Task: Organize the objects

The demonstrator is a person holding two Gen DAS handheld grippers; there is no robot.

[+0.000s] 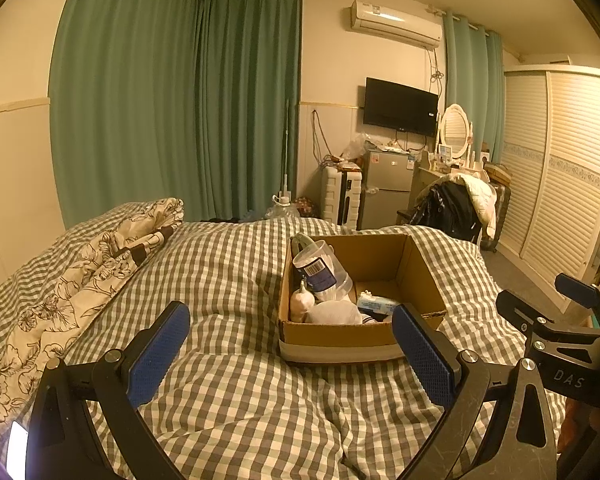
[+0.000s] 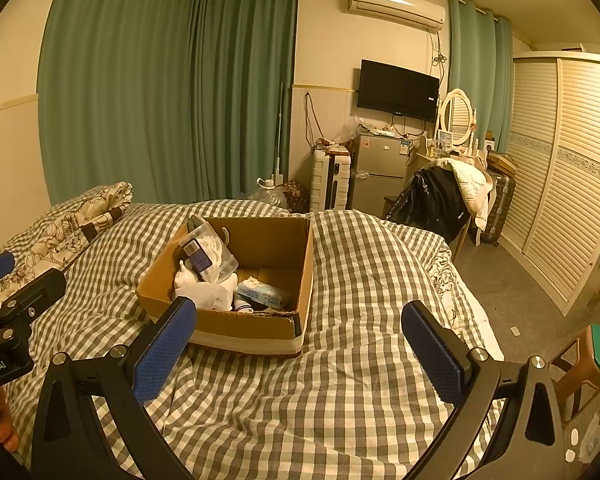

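An open cardboard box (image 1: pixel 416 272) sits on the checked bed cover (image 1: pixel 228 264). It holds a clear plastic container with a blue label (image 1: pixel 320 270), a white garlic-shaped thing (image 1: pixel 301 300), white cloth (image 1: pixel 334 312) and a light blue tissue pack (image 1: pixel 378 304). My left gripper (image 1: pixel 292 352) is open and empty, just short of the box's near wall. In the right wrist view the box (image 2: pixel 276 240) is ahead and left, with the container (image 2: pixel 208 254) and tissue pack (image 2: pixel 260 294) inside. My right gripper (image 2: pixel 300 344) is open and empty over the cover.
A floral pillow (image 1: pixel 80 280) lies at the left of the bed. Beyond the bed stand green curtains (image 1: pixel 172 100), a small fridge (image 1: pixel 386 188), a chair with clothes (image 1: pixel 456 204) and a louvred wardrobe (image 1: pixel 560 168). A wooden stool (image 2: pixel 584 364) is at the bed's right.
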